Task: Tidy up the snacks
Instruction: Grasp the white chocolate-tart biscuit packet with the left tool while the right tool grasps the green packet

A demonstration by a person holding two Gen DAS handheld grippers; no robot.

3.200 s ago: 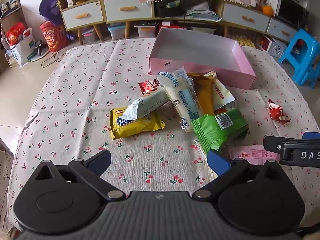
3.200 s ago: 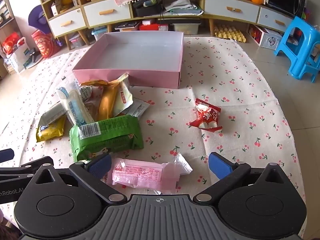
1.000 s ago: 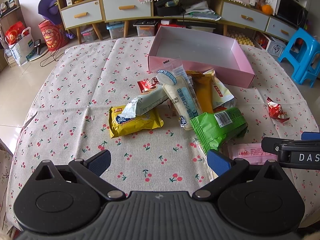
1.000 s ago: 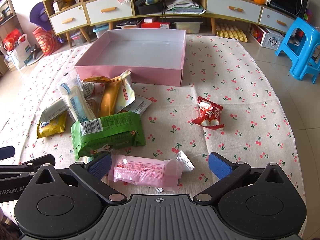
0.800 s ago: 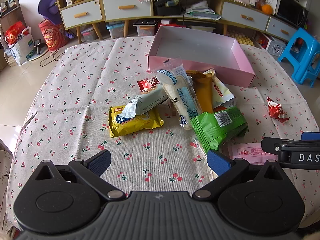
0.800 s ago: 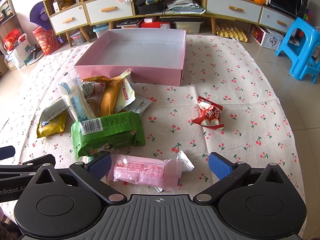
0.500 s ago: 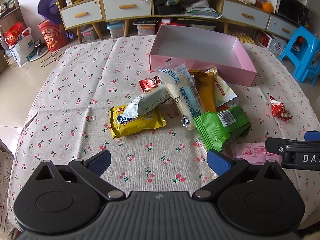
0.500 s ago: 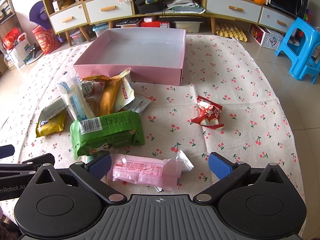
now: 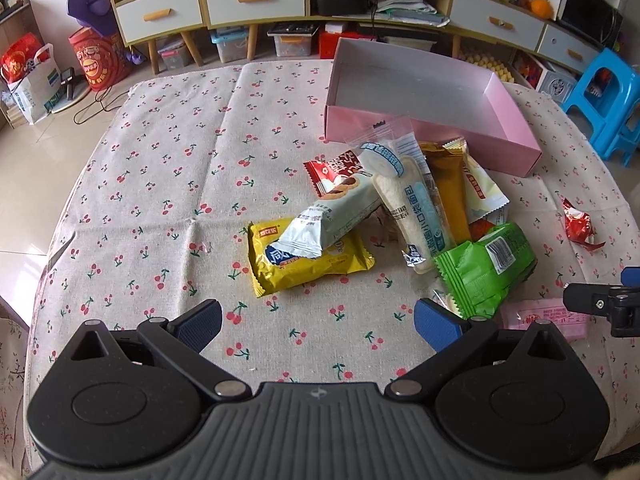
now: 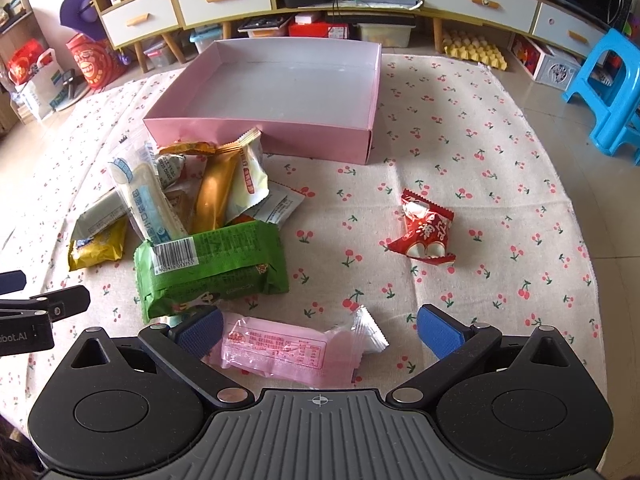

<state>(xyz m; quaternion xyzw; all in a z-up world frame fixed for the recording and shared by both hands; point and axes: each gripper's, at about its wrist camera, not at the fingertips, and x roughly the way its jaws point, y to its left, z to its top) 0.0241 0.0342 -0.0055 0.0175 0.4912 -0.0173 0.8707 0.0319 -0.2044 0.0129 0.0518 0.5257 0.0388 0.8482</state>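
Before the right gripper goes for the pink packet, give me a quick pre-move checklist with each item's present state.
1. Right gripper open: ok.
2. Pink plastic-wrapped snack packet between its fingers: ok, offset toward the left finger.
3. Packet free of the green foil snack bag: cannot tell; the edges look close.
4. Pink cardboard box empty: ok.
5. Left gripper open, holding nothing: ok.
6. Red candy wrapper clear of the path: ok.

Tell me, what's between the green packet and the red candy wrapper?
In the right wrist view, only bare cherry-print tablecloth lies between the green packet and the red candy wrapper.
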